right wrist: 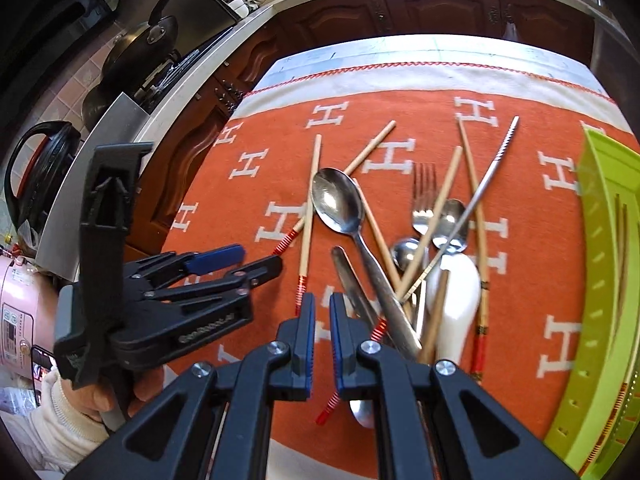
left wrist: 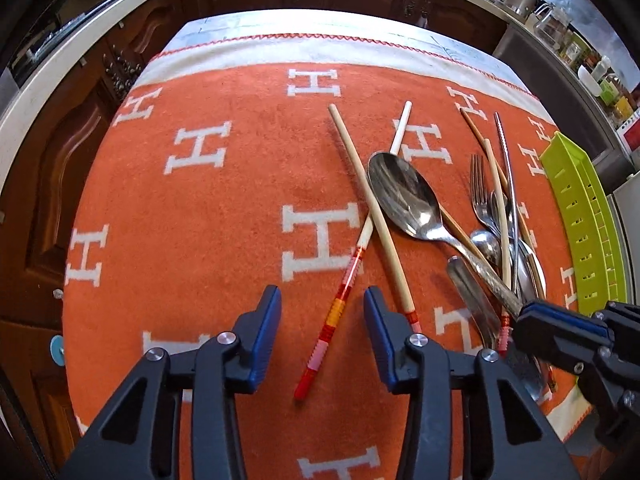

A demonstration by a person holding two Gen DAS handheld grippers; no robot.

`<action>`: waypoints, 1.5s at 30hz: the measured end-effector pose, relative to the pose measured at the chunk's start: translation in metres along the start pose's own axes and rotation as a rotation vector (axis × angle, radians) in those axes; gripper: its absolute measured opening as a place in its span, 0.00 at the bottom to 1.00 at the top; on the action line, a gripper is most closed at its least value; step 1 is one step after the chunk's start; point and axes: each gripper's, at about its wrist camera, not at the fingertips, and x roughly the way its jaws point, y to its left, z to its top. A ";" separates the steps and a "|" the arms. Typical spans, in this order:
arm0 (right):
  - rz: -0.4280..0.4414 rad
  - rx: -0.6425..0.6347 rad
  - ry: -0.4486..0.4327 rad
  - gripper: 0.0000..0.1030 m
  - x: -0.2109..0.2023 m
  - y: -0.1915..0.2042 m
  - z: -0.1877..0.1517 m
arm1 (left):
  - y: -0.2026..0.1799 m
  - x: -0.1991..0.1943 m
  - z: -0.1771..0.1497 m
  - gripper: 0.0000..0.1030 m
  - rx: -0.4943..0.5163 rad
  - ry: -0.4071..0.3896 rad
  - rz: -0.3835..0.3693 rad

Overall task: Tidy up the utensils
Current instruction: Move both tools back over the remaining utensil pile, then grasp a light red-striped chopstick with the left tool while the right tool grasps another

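Left gripper [left wrist: 322,312] fingers spread over striped chopstick [left wrist: 332,320], right gripper [right wrist: 322,320] fingers pressed together, seemingly empty, spoon handle [right wrist: 396,316] hidden beneath.

On the orange cloth [right wrist: 520,152] lay six wooden chopsticks [right wrist: 310,216], one metal chopstick [right wrist: 486,176], three metal spoons [right wrist: 340,204], one white ceramic spoon [right wrist: 456,292], one fork [right wrist: 424,196] and one knife-like handle [right wrist: 348,276], beside one green tray [right wrist: 608,280], with two grippers [right wrist: 322,340] above.
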 end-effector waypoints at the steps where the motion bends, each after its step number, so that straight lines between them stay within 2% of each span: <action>1: 0.005 0.002 0.002 0.07 0.002 0.001 0.001 | -0.002 0.001 0.002 0.40 0.011 -0.002 0.008; 5: 0.025 0.005 0.010 0.07 0.009 0.005 0.004 | -0.014 0.008 0.011 0.40 0.072 -0.021 0.067; 7: 0.027 0.003 0.015 0.07 0.011 0.006 0.005 | -0.020 0.008 0.013 0.27 0.098 -0.036 0.065; 8: 0.027 0.002 0.017 0.07 0.012 0.007 0.005 | -0.021 0.008 0.014 0.08 0.104 -0.038 0.055; 9: 0.026 0.001 0.017 0.07 0.012 0.007 0.005 | -0.022 0.008 0.014 0.07 0.102 -0.036 0.054; 14: 0.035 0.008 0.027 0.07 0.017 0.009 0.007 | -0.012 0.005 0.013 0.05 0.070 -0.033 0.030; 24: 0.032 -0.054 0.073 0.07 0.043 0.027 0.018 | 0.029 -0.012 -0.016 0.04 -0.026 0.014 -0.008; 30: -0.068 -0.135 0.096 0.08 0.067 0.041 0.021 | 0.050 -0.017 -0.028 0.05 -0.078 0.043 -0.040; 31: -0.083 -0.154 0.080 0.12 0.067 0.044 0.022 | 0.051 -0.017 -0.029 0.05 -0.084 0.044 -0.043; 32: -0.102 -0.174 0.086 0.15 0.070 0.047 0.023 | 0.052 -0.017 -0.029 0.07 -0.088 0.044 -0.045; 34: -0.134 -0.201 0.114 0.20 0.078 0.049 0.022 | 0.054 -0.017 -0.027 0.18 -0.093 0.037 -0.045; 35: -0.148 -0.222 0.100 0.19 0.078 0.051 0.021 | 0.052 -0.017 -0.025 0.31 -0.091 0.034 -0.041; 36: -0.161 -0.241 0.098 0.20 0.079 0.054 0.021 | 0.050 -0.017 -0.023 0.37 -0.085 0.029 -0.030; 37: -0.184 -0.271 0.095 0.20 0.081 0.058 0.019 | 0.048 -0.015 -0.021 0.37 -0.074 0.023 0.005; 39: -0.208 -0.287 0.091 0.16 0.082 0.060 0.018 | 0.044 -0.013 -0.017 0.38 -0.057 0.011 0.025; 43: -0.202 -0.269 0.087 0.06 0.081 0.056 0.021 | 0.039 -0.011 -0.014 0.37 -0.035 -0.005 0.051; 44: -0.194 -0.258 0.086 0.06 0.080 0.053 0.022 | 0.038 -0.011 -0.014 0.29 -0.028 -0.010 0.066; 45: -0.183 -0.250 0.087 0.06 0.081 0.052 0.023 | 0.037 -0.012 -0.015 0.16 -0.016 -0.019 0.089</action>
